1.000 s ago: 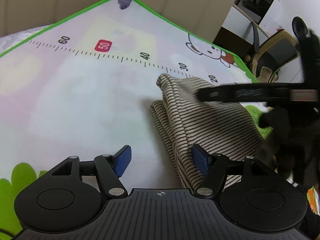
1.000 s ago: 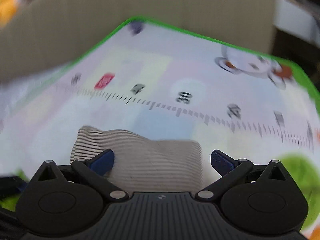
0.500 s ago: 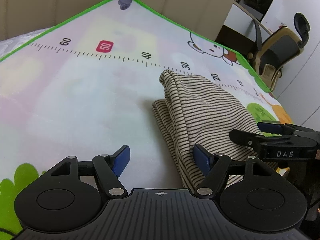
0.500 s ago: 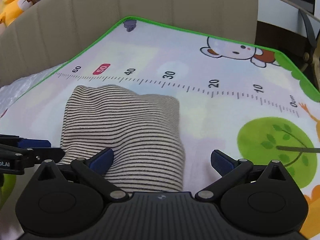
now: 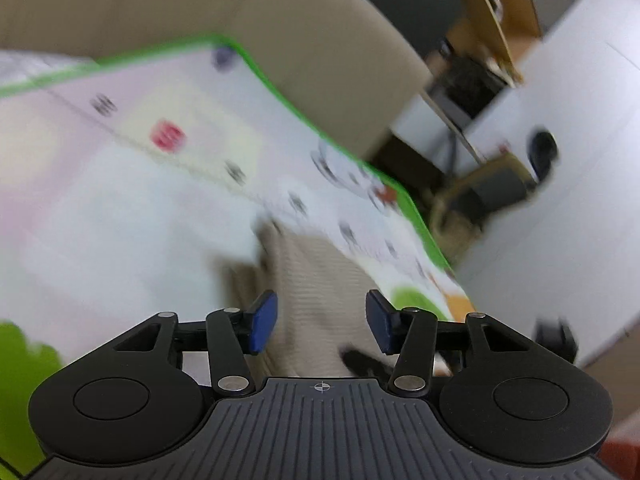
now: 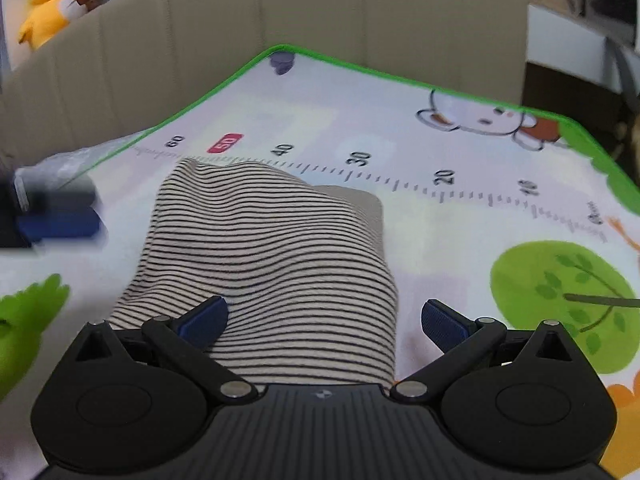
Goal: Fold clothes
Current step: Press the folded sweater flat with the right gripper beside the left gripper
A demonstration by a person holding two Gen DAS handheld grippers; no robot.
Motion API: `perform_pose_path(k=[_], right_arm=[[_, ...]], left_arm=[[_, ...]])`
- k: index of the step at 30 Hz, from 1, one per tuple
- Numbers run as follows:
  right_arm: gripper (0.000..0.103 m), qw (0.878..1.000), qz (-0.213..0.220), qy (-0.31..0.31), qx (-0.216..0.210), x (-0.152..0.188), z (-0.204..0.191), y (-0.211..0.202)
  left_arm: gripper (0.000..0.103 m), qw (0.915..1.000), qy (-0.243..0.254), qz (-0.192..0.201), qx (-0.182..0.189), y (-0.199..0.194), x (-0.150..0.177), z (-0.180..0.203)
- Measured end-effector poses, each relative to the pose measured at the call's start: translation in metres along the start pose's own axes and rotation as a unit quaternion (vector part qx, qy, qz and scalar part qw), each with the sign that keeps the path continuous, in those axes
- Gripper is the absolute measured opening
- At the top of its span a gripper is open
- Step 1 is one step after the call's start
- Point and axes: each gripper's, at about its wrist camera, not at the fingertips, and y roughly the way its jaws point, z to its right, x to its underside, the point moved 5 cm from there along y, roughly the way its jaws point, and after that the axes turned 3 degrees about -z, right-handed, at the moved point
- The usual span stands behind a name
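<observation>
Striped garment (image 6: 272,264) folded into a thick bundle on the play mat (image 6: 460,240), straight ahead of the right gripper (image 6: 324,320) and running lengthwise away from it toward the printed ruler (image 6: 400,178). Near end under the left blue finger (image 6: 204,318), right-hand edge of the bundle between the two fingers, right finger over bare mat. Right gripper spread wide, clamping nothing. Left gripper (image 5: 320,322) likewise released, fingers parted with cloth seen between them, though heavily blurred; whether touching the cloth, cannot tell. Right gripper likely the nearer and better lined up. Cream knit with thin dark stripes, soft, rounded on top, layers stacked, far end humped against the ruler near the red 50 mark (image 6: 225,143). Fold apparently close to finished.
</observation>
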Motion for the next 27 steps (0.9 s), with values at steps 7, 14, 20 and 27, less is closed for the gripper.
perform_pose_path(k=[7, 14, 20, 27], right_arm=[[0.071, 0.996, 0.033, 0.069, -0.034, -0.035, 0.025, -0.014], [0.063, 0.988, -0.039, 0.142, -0.049, -0.037, 0.028, 0.045], [0.059, 1.000, -0.015, 0.022, 0.008, -0.040, 0.006, 0.036], [0.069, 0.999, -0.010, -0.023, 0.048, -0.033, 0.002, 0.042]], left_arm=[[0.056, 0.9921, 0.061, -0.096, -0.052, 0.044, 0.027, 0.000], [0.063, 0.9905, 0.065, -0.104, -0.062, 0.045, 0.029, -0.003], [0.072, 0.9876, 0.079, -0.111, -0.078, 0.046, 0.029, -0.005], [0.078, 0.9870, 0.090, -0.107, -0.079, 0.049, 0.029, 0.002]])
